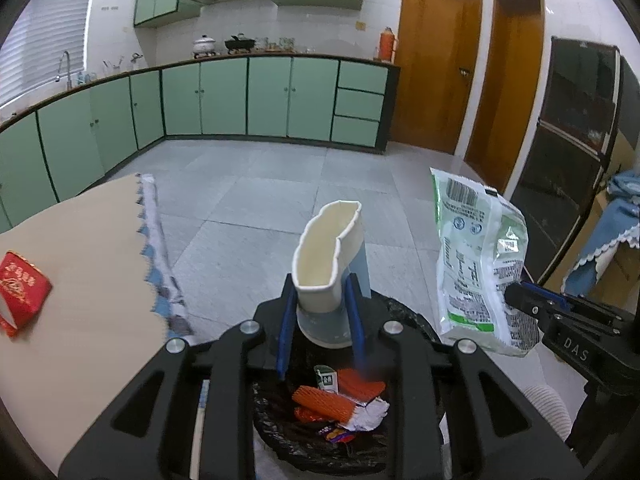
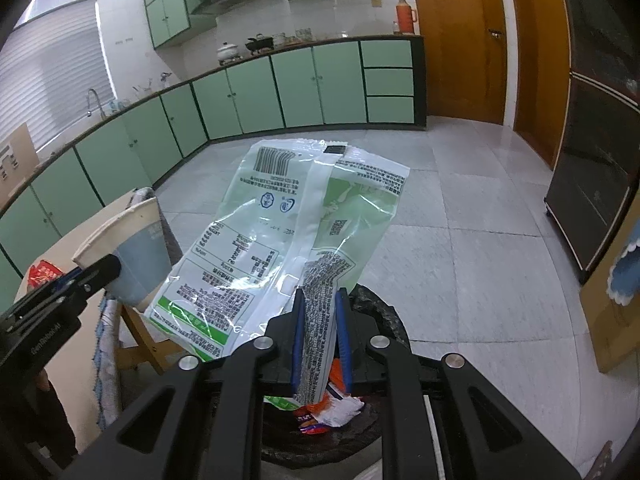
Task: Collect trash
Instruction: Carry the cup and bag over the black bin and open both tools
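A squashed paper cup (image 1: 328, 256), white inside and pale blue outside, stands upright between the blue pads of my left gripper (image 1: 320, 292), which is shut on it. My right gripper (image 2: 320, 300) is shut on the lower edge of a crumpled green and white plastic bag (image 2: 288, 220). Both hang over a bin with a black liner (image 1: 404, 312), which holds orange wrappers (image 1: 324, 402) and scraps of paper. The left wrist view shows the bag (image 1: 476, 264) and the right gripper (image 1: 516, 292) to the right. In the right wrist view, the cup (image 2: 132, 264) and left gripper (image 2: 108, 268) are at left.
A beige table (image 1: 80, 280) with a fringed cloth edge stands left of the bin, with a red packet (image 1: 20, 288) on it. Green cabinets (image 1: 224, 96) line the far walls. A dark cabinet (image 1: 576, 140) and blue-covered furniture (image 1: 608, 248) are at right. Grey tiled floor lies ahead.
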Tool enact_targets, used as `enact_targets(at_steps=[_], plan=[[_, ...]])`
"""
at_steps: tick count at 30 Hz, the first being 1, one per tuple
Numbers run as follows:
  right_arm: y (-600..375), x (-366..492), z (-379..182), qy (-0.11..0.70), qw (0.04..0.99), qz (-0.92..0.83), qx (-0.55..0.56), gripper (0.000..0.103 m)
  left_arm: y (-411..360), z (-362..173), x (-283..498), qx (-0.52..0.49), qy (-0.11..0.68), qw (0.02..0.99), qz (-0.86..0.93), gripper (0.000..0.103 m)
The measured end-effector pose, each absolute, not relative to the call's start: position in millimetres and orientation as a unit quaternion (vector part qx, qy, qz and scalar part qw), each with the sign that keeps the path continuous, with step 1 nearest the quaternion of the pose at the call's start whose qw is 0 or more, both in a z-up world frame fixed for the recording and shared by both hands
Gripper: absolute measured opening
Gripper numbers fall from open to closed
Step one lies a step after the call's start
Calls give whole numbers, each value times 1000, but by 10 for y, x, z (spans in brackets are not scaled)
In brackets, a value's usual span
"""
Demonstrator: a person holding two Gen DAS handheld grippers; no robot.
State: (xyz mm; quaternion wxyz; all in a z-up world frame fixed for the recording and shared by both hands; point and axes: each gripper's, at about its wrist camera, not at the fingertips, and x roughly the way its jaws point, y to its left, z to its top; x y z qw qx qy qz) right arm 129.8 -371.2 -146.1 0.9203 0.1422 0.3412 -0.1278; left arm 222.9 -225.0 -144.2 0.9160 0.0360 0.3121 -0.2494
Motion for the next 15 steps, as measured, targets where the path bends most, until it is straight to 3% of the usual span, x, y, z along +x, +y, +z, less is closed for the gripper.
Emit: enact_targets(at_steps=[11,15], plan=[[-3816,1551,-1756,383,902,-135,144,15,-2465,-1657,2398,53,348,904,-242,30],[-3837,1559,-1814,382,903,-133,147,18,-2460,-1648,2411,49,350,903,-242,41]])
